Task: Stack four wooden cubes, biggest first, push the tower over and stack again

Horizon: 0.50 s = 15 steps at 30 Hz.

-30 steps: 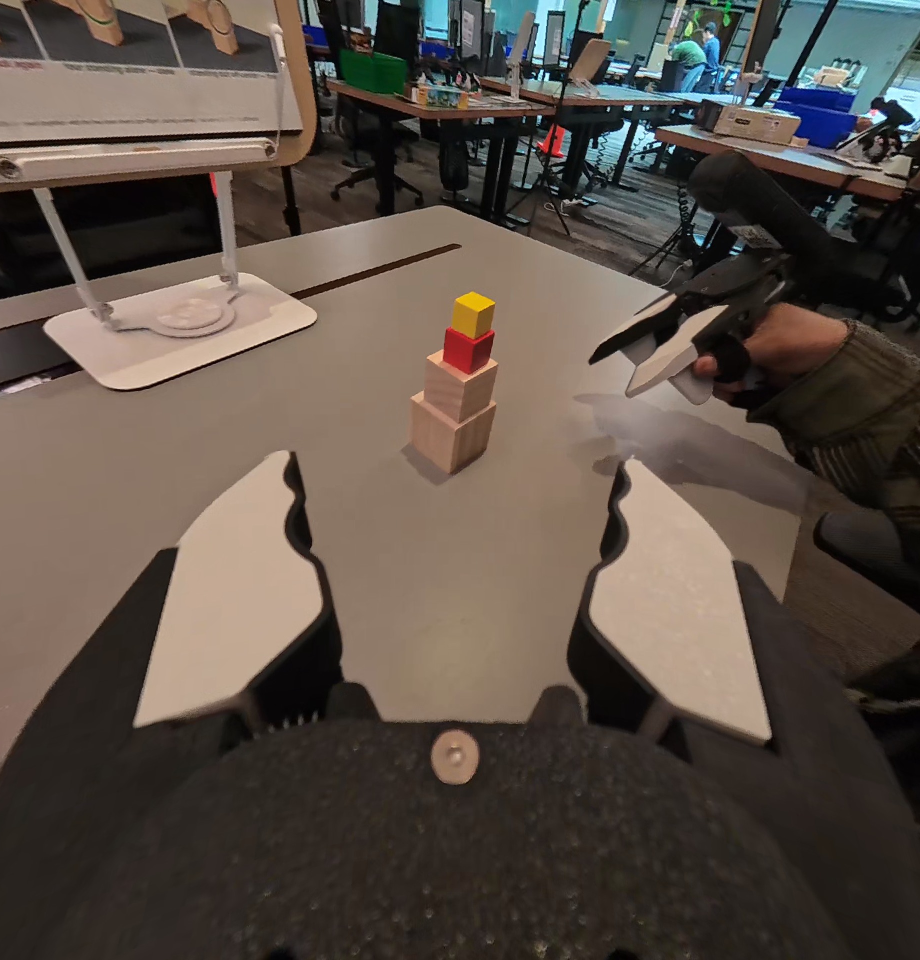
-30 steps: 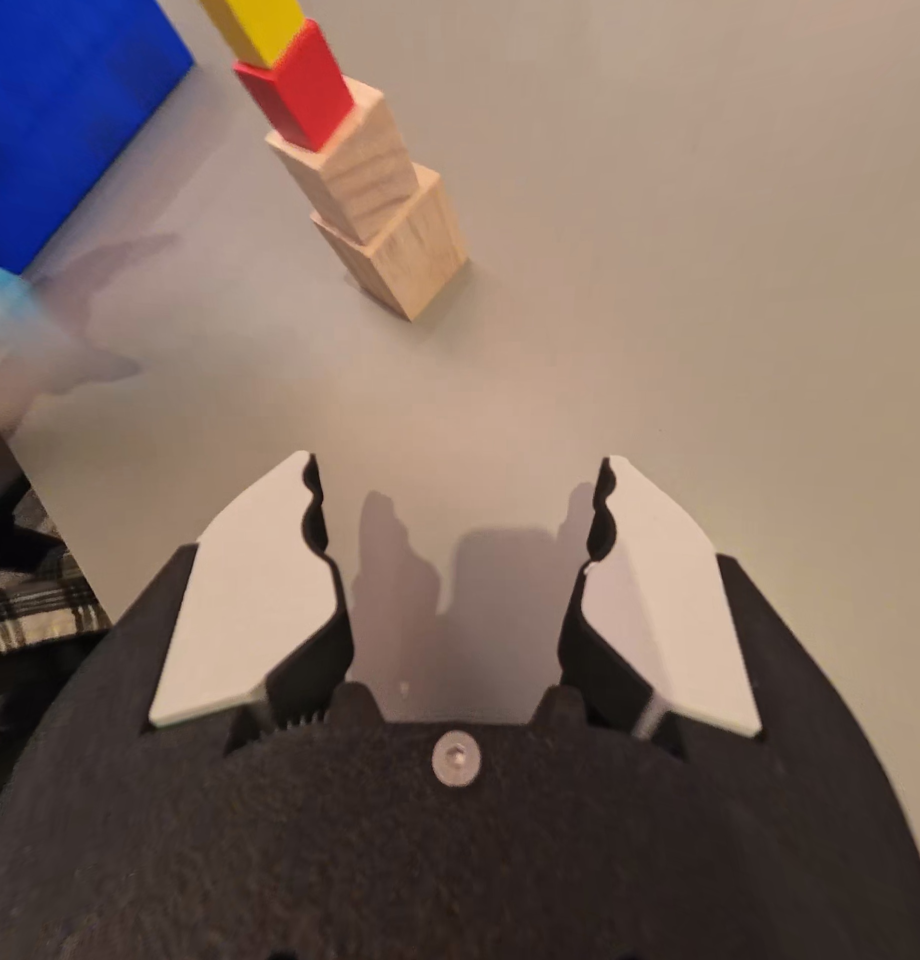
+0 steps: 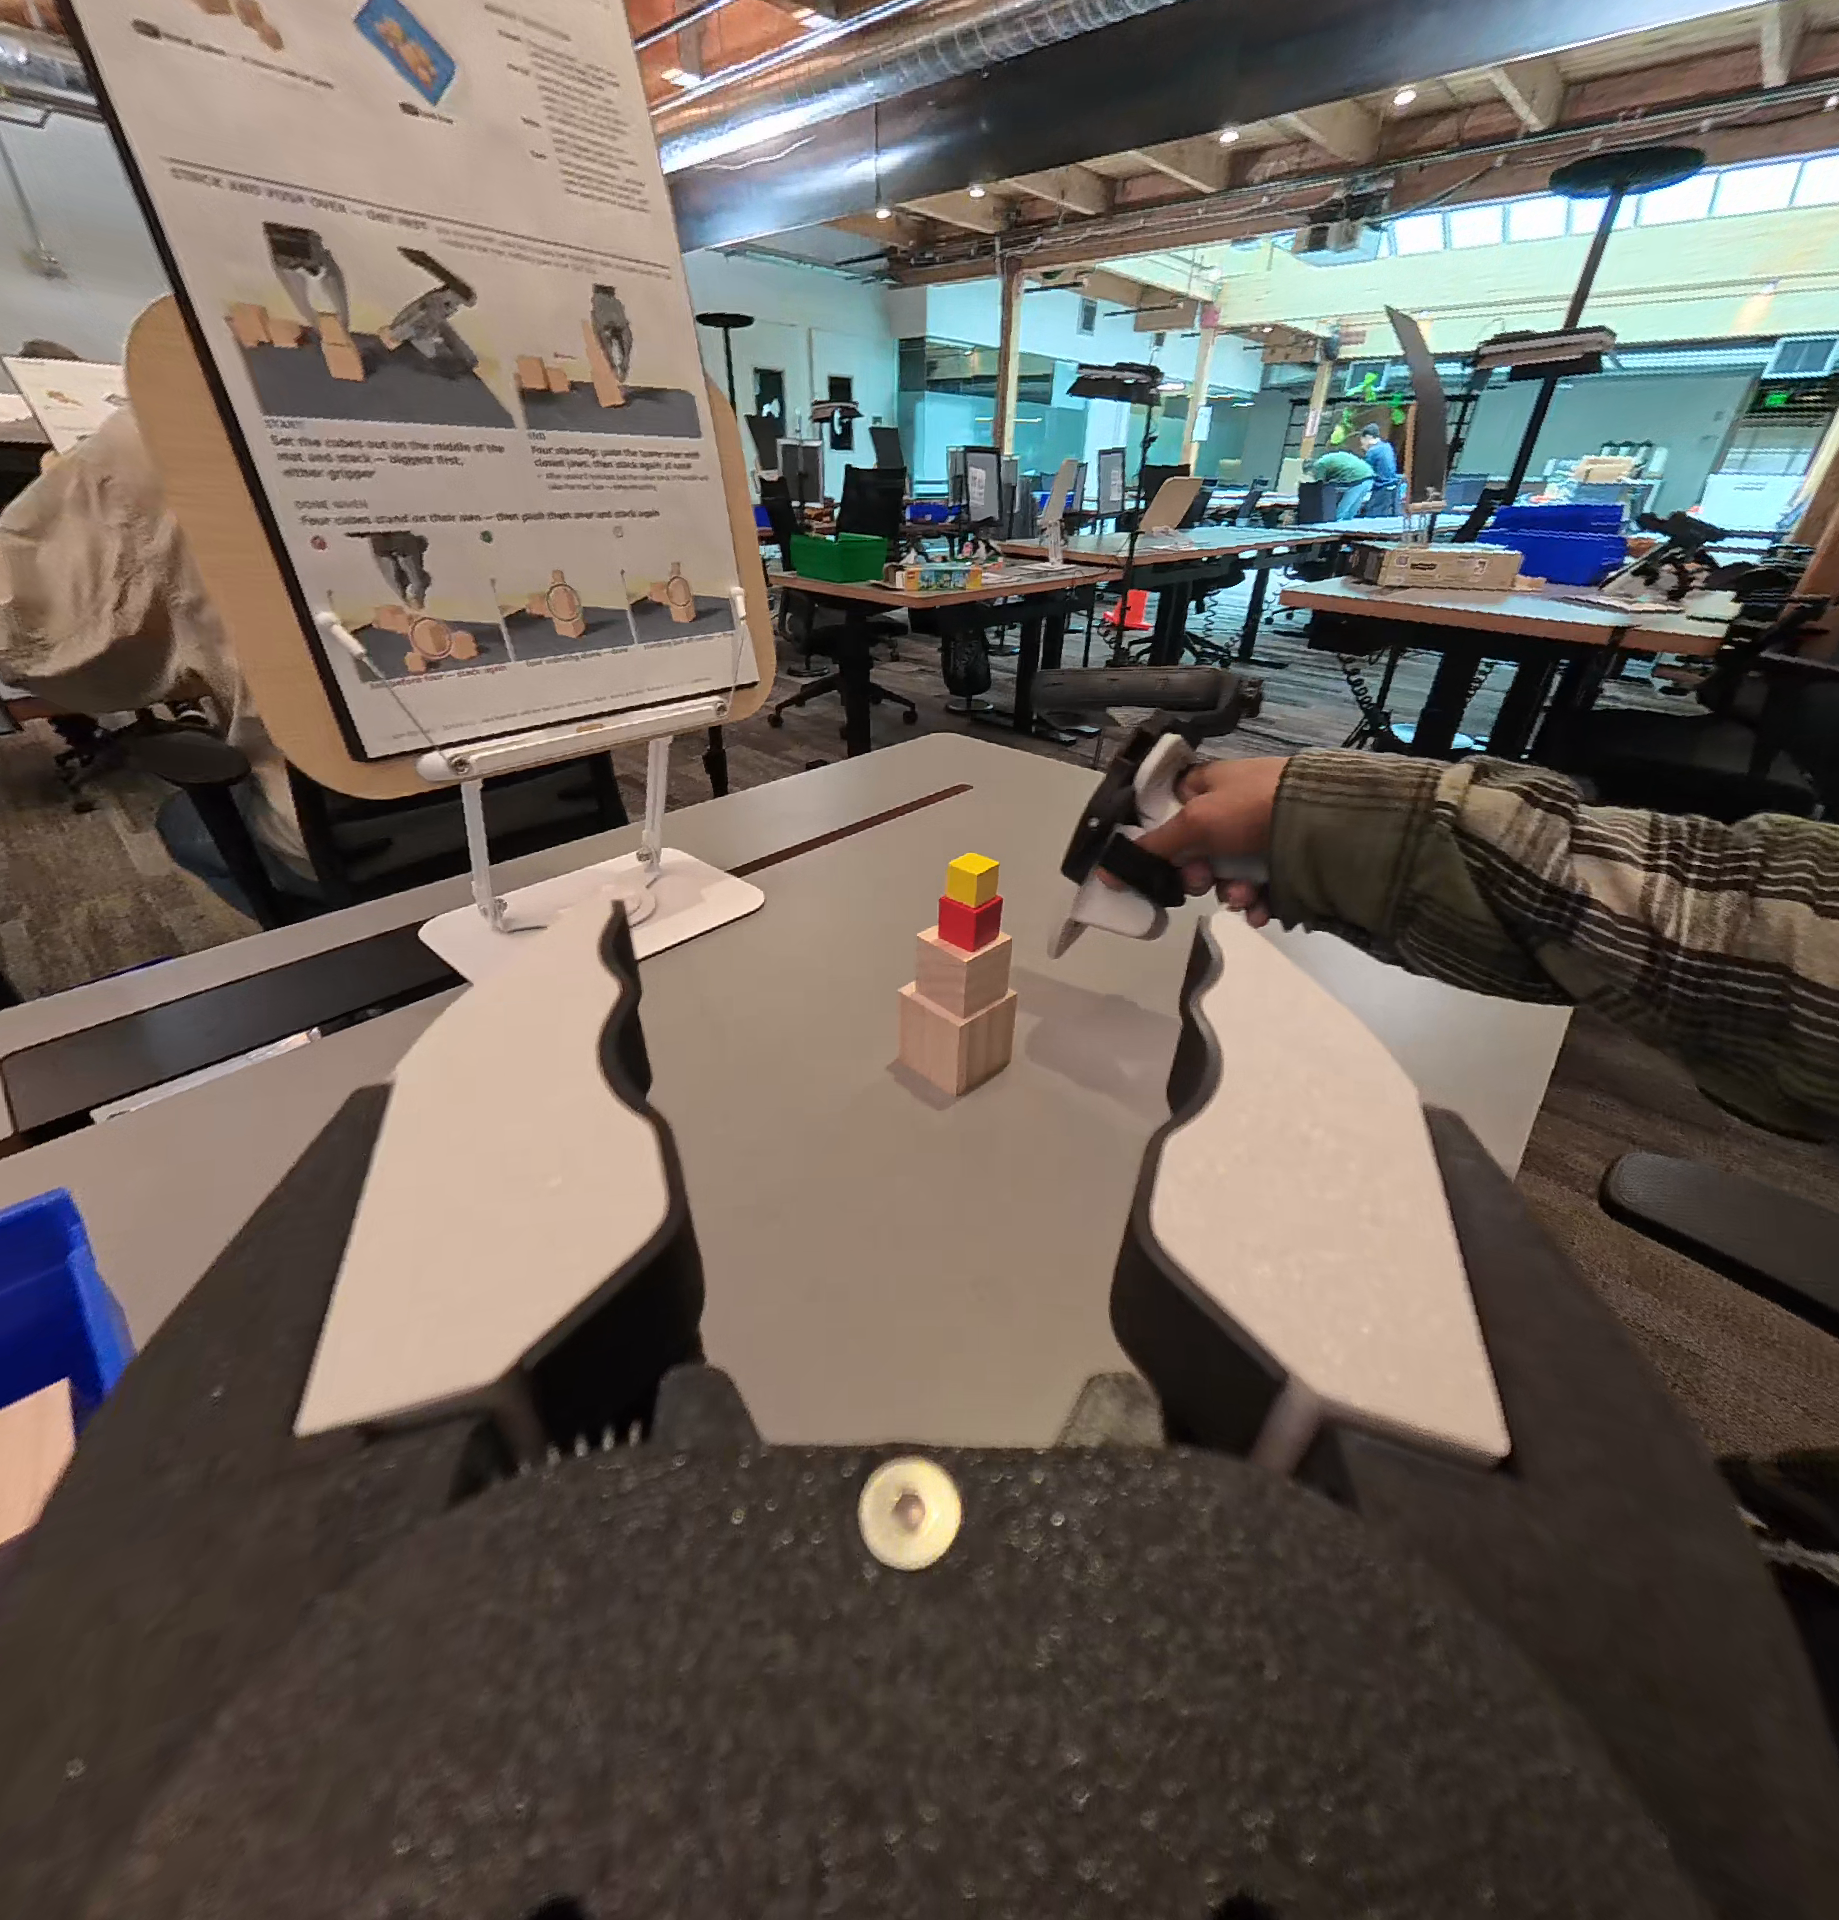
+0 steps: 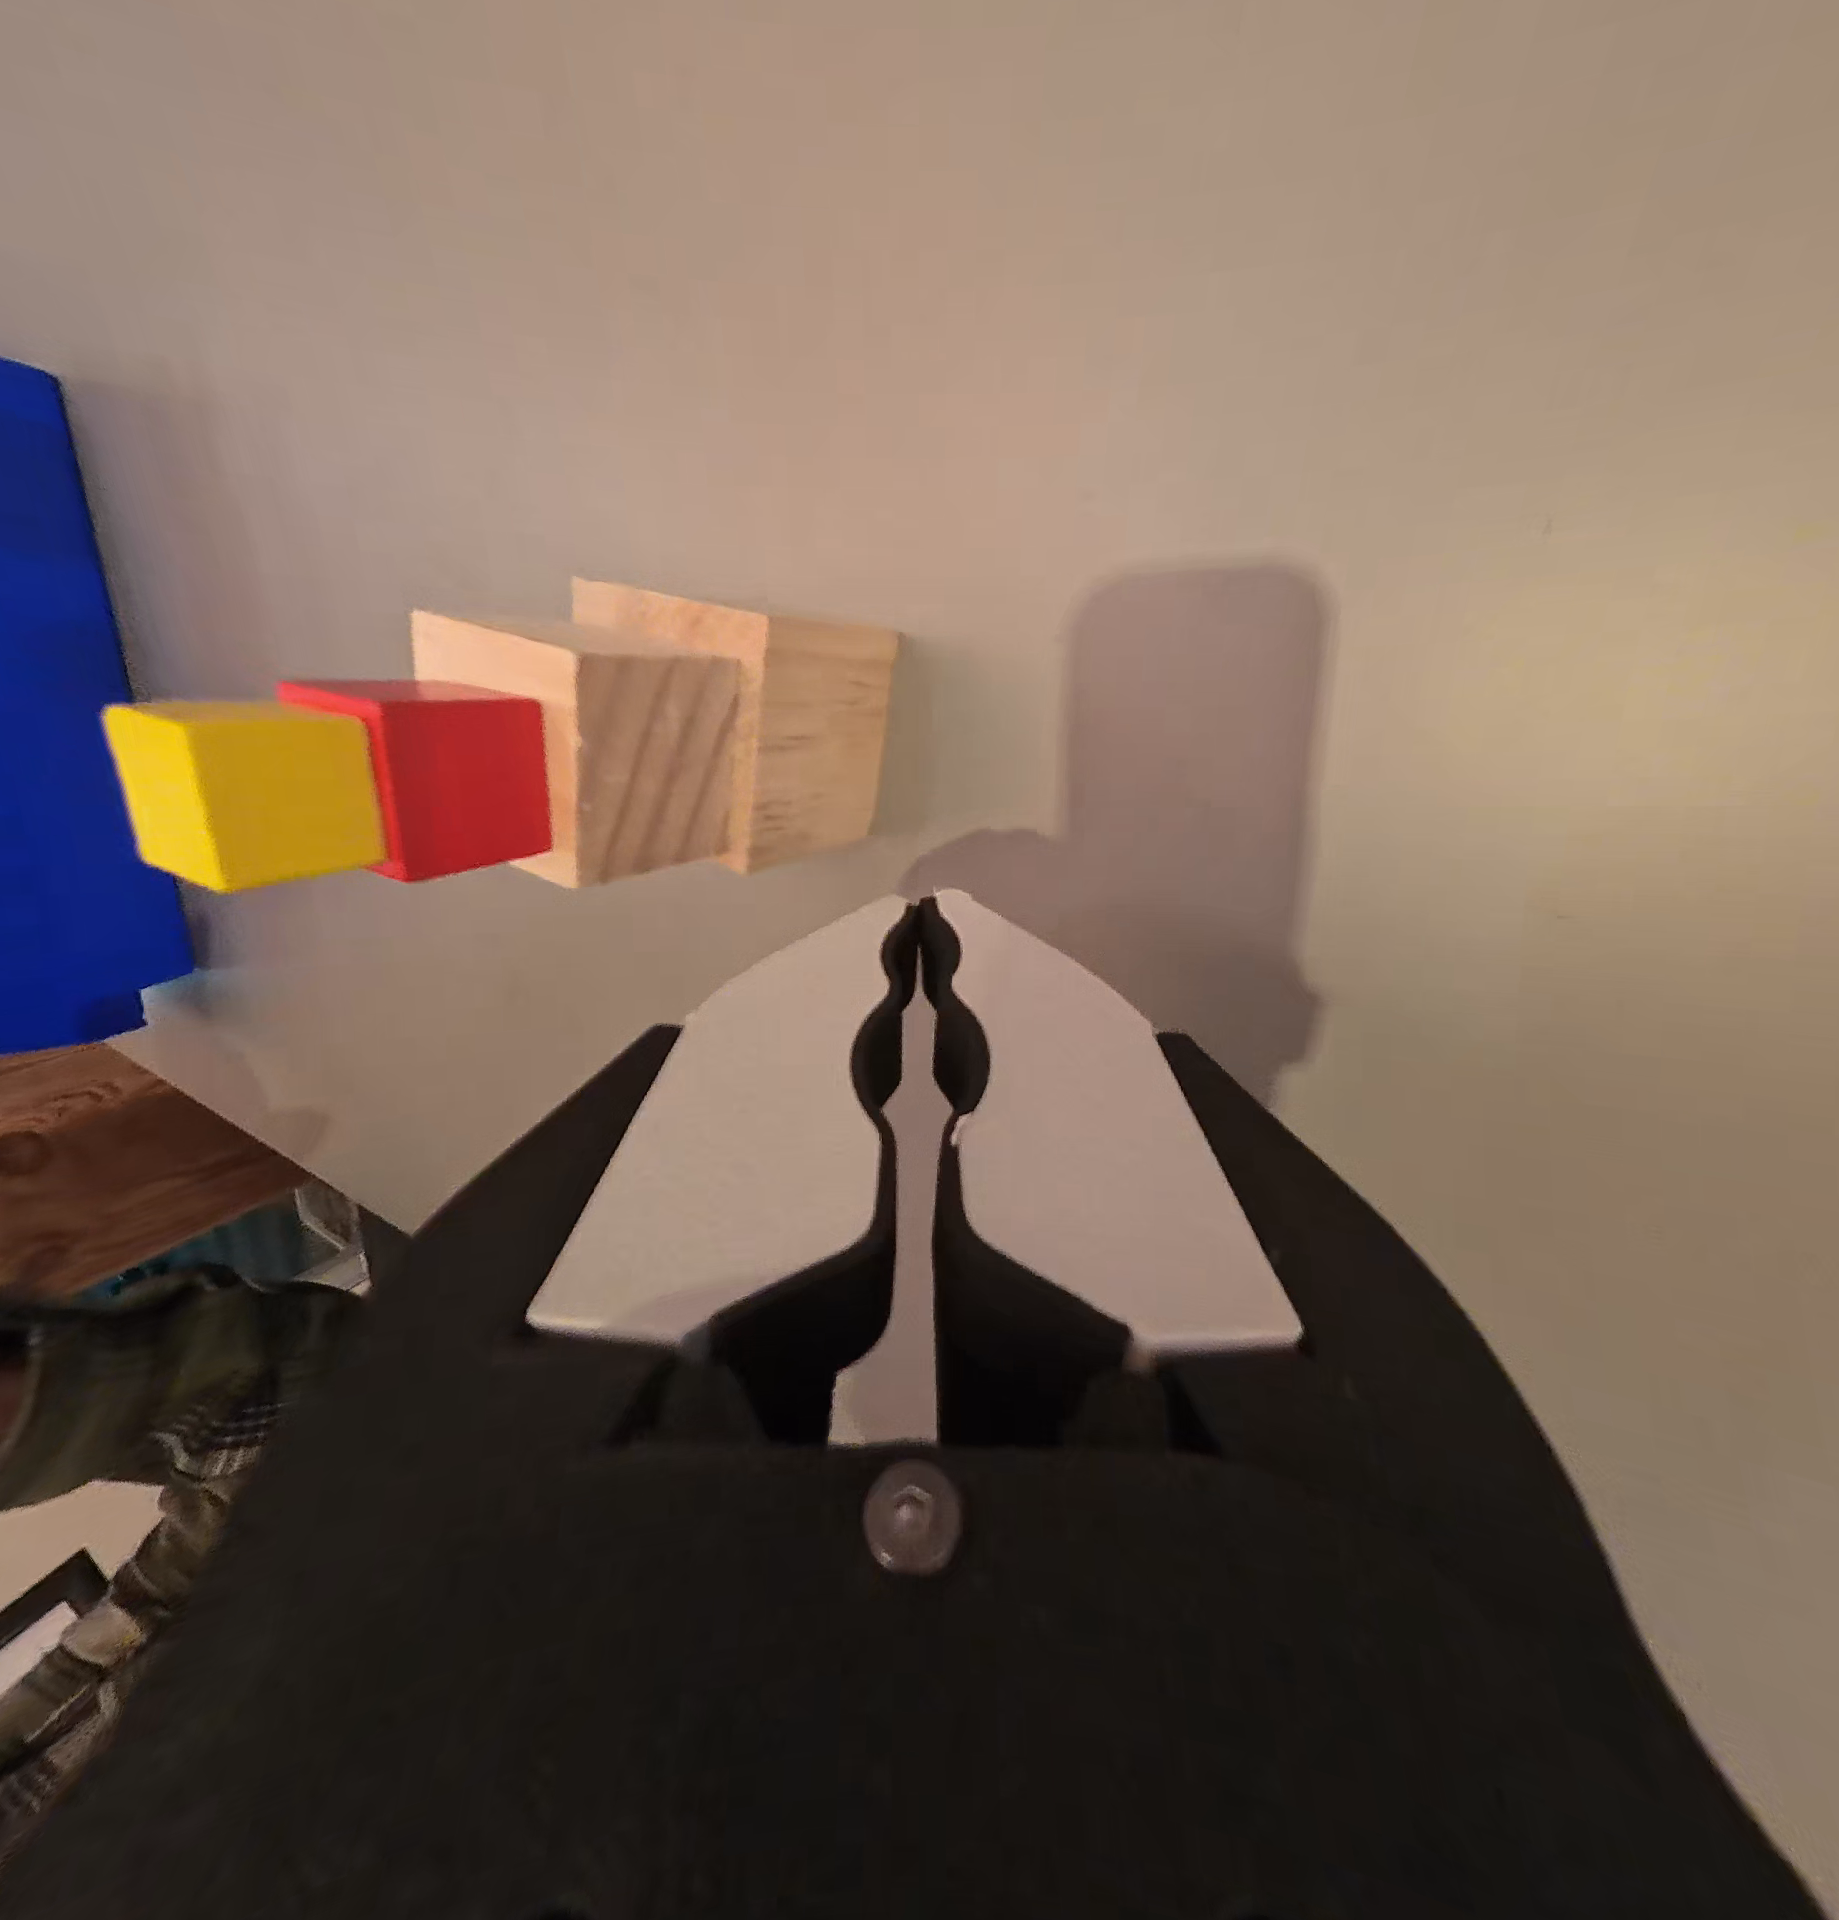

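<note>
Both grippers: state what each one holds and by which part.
Nothing is held. The right gripper is shut on nothing beside the tower; the left gripper is open and empty.

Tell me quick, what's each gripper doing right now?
Left gripper: open, empty.
Right gripper: shut, empty, beside the tower, not touching it.

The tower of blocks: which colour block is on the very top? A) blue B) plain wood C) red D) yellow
D: the yellow cube sits at the very top of the tower, right on the red cube, with the two plain wooden cubes underneath.
</note>
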Motion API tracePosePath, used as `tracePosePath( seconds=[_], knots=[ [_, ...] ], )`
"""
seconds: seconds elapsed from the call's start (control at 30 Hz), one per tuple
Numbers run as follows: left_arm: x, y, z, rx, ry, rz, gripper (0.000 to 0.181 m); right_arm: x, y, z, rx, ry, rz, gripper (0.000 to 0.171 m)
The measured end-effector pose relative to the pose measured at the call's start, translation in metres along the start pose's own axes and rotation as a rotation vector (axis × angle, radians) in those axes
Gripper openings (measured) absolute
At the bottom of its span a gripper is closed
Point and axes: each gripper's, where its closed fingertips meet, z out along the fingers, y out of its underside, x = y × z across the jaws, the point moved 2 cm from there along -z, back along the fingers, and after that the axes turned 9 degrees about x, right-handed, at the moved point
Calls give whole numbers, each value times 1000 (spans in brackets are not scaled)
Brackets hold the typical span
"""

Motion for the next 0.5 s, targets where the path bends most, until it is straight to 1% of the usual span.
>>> tracePosePath(
  seconds=[0.1, 0.27, 0.33, 0.5],
  knots=[
    [0, 0, 1, -1, 2, 10, 97, -7, -4, 4, 0, 32, 5, 0],
    [-2, 9, 5, -39, -8, 14, 97, -28, -9, 19, -28, 26, -24, 0],
    [-3, 12, 6, -49, -9, 11, 97, -42, -8, 27, -51, 6, -48, 0],
    [-5, 21, 11, -77, -3, -1, 97, -82, -12, 34, -46, -47, -148, 0]
  ],
)
